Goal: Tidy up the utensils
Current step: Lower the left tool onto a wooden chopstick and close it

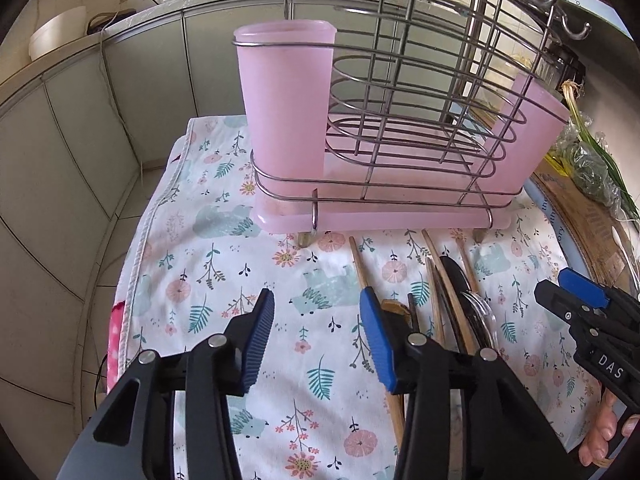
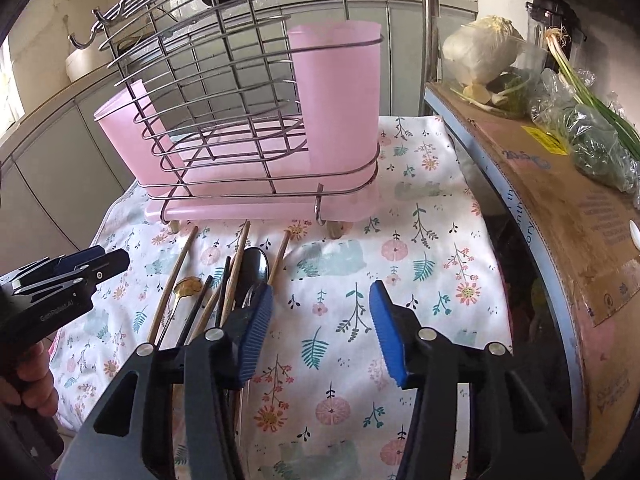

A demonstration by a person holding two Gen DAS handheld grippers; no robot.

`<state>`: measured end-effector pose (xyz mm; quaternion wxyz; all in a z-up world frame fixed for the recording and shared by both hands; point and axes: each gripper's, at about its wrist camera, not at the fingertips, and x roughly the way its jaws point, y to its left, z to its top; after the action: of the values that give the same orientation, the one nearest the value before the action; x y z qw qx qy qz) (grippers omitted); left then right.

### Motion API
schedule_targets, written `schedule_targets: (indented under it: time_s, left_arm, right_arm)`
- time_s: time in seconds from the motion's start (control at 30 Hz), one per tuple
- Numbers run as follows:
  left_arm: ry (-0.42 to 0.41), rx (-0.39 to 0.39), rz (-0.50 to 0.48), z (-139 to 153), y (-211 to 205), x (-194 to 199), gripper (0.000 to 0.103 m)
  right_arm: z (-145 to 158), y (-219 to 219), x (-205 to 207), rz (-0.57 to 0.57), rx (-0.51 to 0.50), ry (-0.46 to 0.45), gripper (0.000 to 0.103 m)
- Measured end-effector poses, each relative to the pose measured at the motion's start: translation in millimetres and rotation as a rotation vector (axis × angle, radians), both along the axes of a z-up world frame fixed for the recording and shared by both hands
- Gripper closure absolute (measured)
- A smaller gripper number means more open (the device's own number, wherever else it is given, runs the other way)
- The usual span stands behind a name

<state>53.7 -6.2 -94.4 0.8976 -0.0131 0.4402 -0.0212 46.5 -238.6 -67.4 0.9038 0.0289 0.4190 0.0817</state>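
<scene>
The left hand-held gripper (image 1: 318,336) hangs partly open and empty over the floral cloth (image 1: 224,280). The utensils (image 1: 448,296) lie just to its right, handles pointing toward the pink rack (image 1: 360,160). Beyond them the right hand-held gripper (image 2: 320,320), also partly open and empty, looks equally near.

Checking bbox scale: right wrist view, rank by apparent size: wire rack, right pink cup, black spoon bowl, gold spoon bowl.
1. wire rack
2. right pink cup
3. black spoon bowl
4. gold spoon bowl

The rack and cup stand farther from the camera than the spoons, so their true lead is, if anything, larger.
</scene>
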Motion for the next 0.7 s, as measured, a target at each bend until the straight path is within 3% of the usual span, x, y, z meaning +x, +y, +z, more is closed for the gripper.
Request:
schedule_targets:
  time_s: [0.23, 0.47, 0.7]
  left_arm:
    - [0.054, 0.017, -0.01, -15, -8, 21, 0.062]
    - [0.123, 0.008, -0.017, -33, -12, 47, 0.066]
    - [0.146, 0.033, -0.02, -44, -20, 66, 0.067]
  right_arm:
    - [-7, -4, 10, -0.003, 0.016, 0.025, 0.053]
    - [-14, -13, 24, 0.003, 0.077, 0.068, 0.064]
    - [-17, -16, 31, 0.012, 0.087, 0.076, 0.065]
